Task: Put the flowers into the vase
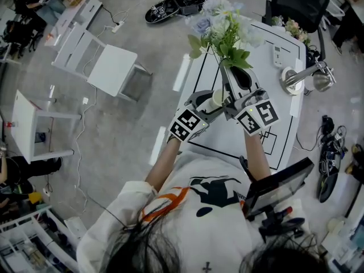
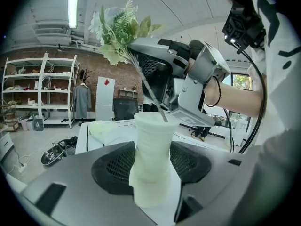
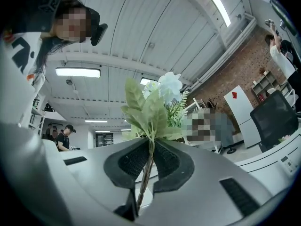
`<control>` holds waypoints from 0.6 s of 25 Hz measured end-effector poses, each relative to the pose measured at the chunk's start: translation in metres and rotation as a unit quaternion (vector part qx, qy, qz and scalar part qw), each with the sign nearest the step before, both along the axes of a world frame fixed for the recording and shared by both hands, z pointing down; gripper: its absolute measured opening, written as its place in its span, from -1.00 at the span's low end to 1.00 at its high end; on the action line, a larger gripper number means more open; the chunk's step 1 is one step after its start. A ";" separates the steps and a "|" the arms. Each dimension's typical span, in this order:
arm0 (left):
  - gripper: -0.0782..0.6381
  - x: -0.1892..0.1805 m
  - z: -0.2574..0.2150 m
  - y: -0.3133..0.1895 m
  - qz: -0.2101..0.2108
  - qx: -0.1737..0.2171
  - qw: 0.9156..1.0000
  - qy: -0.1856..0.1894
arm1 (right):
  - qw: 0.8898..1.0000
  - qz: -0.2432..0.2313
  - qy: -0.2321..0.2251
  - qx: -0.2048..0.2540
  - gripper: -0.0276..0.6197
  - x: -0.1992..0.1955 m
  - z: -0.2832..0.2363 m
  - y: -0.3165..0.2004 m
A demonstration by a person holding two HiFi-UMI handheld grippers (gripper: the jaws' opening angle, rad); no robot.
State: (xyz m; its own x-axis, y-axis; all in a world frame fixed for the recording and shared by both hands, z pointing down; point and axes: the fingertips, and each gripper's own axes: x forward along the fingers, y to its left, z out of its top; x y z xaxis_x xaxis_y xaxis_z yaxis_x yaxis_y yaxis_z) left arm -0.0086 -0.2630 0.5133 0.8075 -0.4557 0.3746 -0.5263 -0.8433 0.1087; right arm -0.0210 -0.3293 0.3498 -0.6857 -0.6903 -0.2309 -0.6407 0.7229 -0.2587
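A ribbed white vase (image 2: 153, 159) stands upright between the pads of my left gripper (image 2: 153, 173), which is shut on it. In the head view this vase (image 1: 216, 98) and left gripper (image 1: 211, 104) hang over the near part of the white table (image 1: 284, 129). My right gripper (image 1: 226, 73) is shut on the stem of a bunch of pale artificial flowers (image 1: 222, 27) with green leaves. The stem (image 2: 150, 91) slants down from the right gripper (image 2: 146, 55), and its lower tip sits in the vase's mouth. The flowers (image 3: 150, 102) rise above the right gripper (image 3: 149, 161).
On the table lie a white remote (image 1: 278, 56) and a silver desk lamp (image 1: 307, 75). More flowers (image 1: 293, 27) sit at the far edge by a black office chair (image 1: 298, 1). White chairs (image 1: 108, 64) stand on the floor at left. A dark screen (image 1: 278, 186) is close at right.
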 end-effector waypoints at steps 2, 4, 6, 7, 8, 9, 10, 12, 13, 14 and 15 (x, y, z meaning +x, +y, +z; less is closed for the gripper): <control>-0.10 0.000 -0.001 0.000 0.001 0.000 1.000 0.001 | 1.000 -0.001 0.006 -0.003 -0.82 0.000 0.003 0.001; -0.10 -0.001 -0.002 -0.001 0.001 0.000 1.000 0.001 | 1.000 -0.002 0.013 -0.006 -0.82 0.000 0.007 0.004; -0.10 -0.001 -0.001 -0.002 0.001 0.000 1.000 0.001 | 1.000 -0.003 0.016 -0.007 -0.82 0.002 0.011 0.006; -0.10 0.000 -0.001 -0.002 0.000 0.000 1.000 0.001 | 1.000 -0.003 0.016 -0.008 -0.81 0.003 0.013 0.008; -0.10 0.000 0.000 -0.002 0.000 0.000 1.000 0.001 | 1.000 -0.003 0.017 -0.009 -0.81 0.004 0.014 0.010; -0.10 -0.001 0.000 -0.002 -0.001 0.000 1.000 0.002 | 1.000 -0.003 0.017 -0.010 -0.81 0.005 0.015 0.012; -0.10 -0.001 0.000 -0.002 -0.002 0.000 1.000 0.003 | 1.000 -0.004 0.019 -0.012 -0.81 0.006 0.017 0.014; -0.10 -0.002 -0.001 -0.002 -0.004 0.000 1.000 0.005 | 1.000 -0.005 0.024 -0.017 -0.81 0.007 0.021 0.019; -0.10 -0.001 -0.001 -0.002 -0.005 0.000 1.000 0.005 | 0.999 -0.005 0.027 -0.020 -0.81 0.008 0.024 0.022; -0.10 -0.001 0.000 -0.002 -0.005 0.000 1.000 0.005 | 0.999 -0.006 0.031 -0.024 -0.81 0.010 0.028 0.024; -0.10 0.000 0.000 -0.002 -0.005 -0.001 1.000 0.005 | 0.999 -0.007 0.036 -0.028 -0.81 0.011 0.032 0.027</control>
